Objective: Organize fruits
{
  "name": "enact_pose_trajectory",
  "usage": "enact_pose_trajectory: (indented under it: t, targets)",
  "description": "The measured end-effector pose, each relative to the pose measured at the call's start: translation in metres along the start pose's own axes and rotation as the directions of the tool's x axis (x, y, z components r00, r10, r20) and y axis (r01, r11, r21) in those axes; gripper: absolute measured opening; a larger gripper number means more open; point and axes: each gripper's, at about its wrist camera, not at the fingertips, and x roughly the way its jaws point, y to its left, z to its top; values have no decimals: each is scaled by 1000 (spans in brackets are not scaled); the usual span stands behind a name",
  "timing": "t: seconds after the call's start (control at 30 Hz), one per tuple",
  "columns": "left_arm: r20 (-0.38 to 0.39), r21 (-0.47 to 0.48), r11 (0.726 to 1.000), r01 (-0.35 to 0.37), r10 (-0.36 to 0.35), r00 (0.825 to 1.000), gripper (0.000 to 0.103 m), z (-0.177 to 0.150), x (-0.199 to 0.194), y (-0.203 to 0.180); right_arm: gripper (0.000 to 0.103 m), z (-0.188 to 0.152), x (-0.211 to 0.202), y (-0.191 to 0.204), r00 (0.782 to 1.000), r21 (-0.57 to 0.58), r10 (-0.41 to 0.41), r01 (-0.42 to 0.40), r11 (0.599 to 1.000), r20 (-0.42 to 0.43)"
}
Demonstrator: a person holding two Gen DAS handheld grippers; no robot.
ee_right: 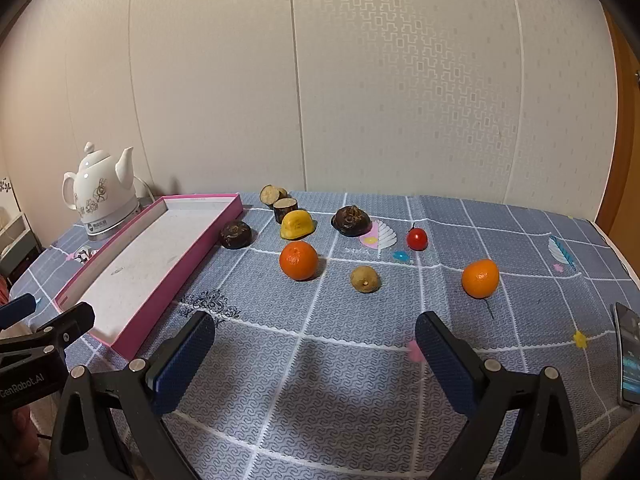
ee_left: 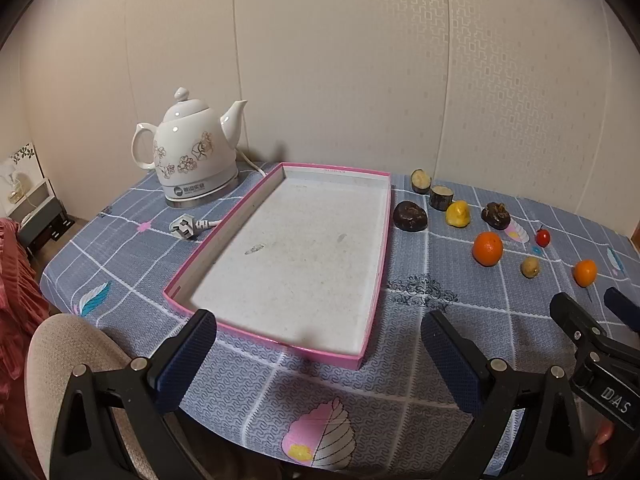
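An empty pink-rimmed tray (ee_left: 382,240) (ee_right: 192,256) lies on the blue patterned tablecloth. To its right sit several fruits: two oranges (ee_right: 298,260) (ee_right: 480,278), a yellow fruit (ee_right: 296,224), a cherry tomato (ee_right: 417,238), a small tan fruit (ee_right: 365,279), two dark round fruits (ee_right: 236,234) (ee_right: 351,220) and two cut dark-skinned pieces (ee_right: 285,209). My left gripper (ee_left: 320,356) is open over the tray's near edge. My right gripper (ee_right: 314,354) is open, short of the fruits, holding nothing.
A white floral kettle (ee_left: 192,152) stands at the back left, its plug (ee_left: 186,227) lying on the cloth. A phone (ee_right: 628,360) lies at the table's right edge. A padded chair back (ee_left: 60,360) is at the near left. A wall runs behind the table.
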Motion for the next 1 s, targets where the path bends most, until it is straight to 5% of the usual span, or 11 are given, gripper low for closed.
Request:
enact_pose_trajectory:
  t: [0.63,0.8,1.0]
  targets:
    - [-45,36,998,60,-59,997,103,-1,6,-9,102,1,4,-7,1000,22,-12,12,1000,-15]
    - [-79,14,976,216,-214,973,103,-3,6,-9,102,2,7,-13,1000,33,-21,22,999,-23]
    - [-189,-65,958,281,-288,939,103,-8,21,-8,100,8,6,-20,998,12,-65,65,998,1]
